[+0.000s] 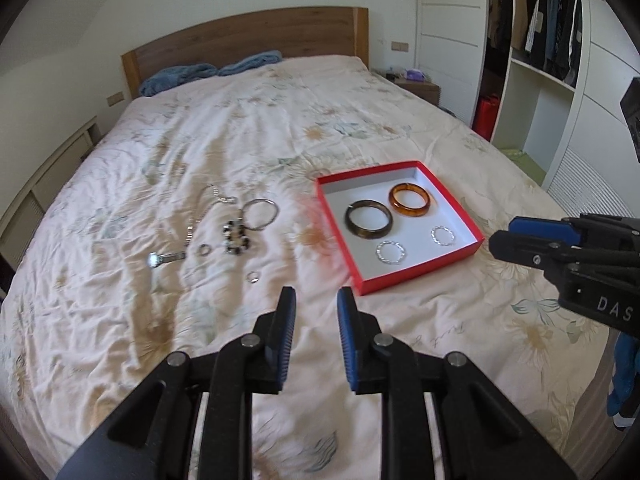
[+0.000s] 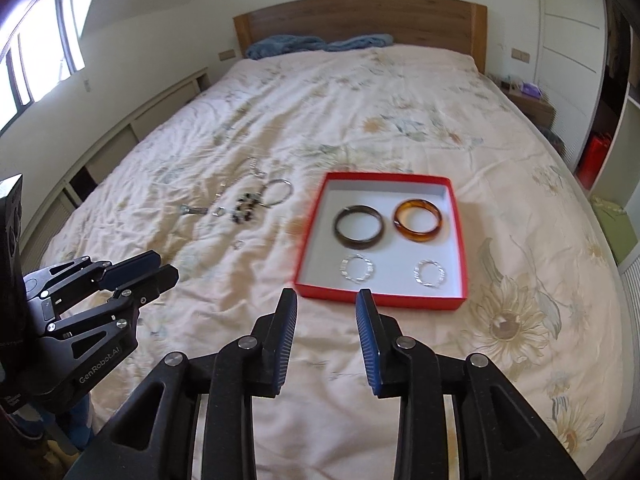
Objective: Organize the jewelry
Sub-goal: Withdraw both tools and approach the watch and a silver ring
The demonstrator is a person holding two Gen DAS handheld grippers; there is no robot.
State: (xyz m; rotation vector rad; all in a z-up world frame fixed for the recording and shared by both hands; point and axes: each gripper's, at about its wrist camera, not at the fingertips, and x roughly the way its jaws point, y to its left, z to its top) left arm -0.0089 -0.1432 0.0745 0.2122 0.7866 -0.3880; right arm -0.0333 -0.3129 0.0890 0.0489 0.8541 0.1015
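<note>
The loose jewelry is spread on the floral cream bedspread [image 1: 280, 120] of the bed, and the shallow red cardboard box with white inside [image 1: 460, 222] is placed beside it.

In the left wrist view, the left hand-held gripper [image 1: 316, 300] is seen with its blue-padded jaws apart and nothing between them. From it the small silver ring [image 1: 253, 277] is found at about eleven o'clock, near and lying flat. Farther in the same direction lie the black-and-silver beaded bracelet [image 1: 237, 237], the thin silver bangle [image 1: 262, 214], another small ring [image 1: 203, 249], the silver wristwatch [image 1: 166, 258] and a silver chain [image 1: 208, 210]. The long axis of the watch runs roughly from nine to three o'clock.

The box is seen at about one o'clock. Inside it are placed a dark brown bangle [image 1: 369, 222], an amber bangle [image 1: 410, 203] and two small silver twisted rings [image 1: 391, 253].

The right hand-held gripper [image 2: 326, 300] is also held apart and empty, with the box straight ahead at twelve o'clock, while the loose pieces are at about ten o'clock. It is judged that the left one is nearer to the remaining pieces, and the small ring would probably be reached first.
</note>
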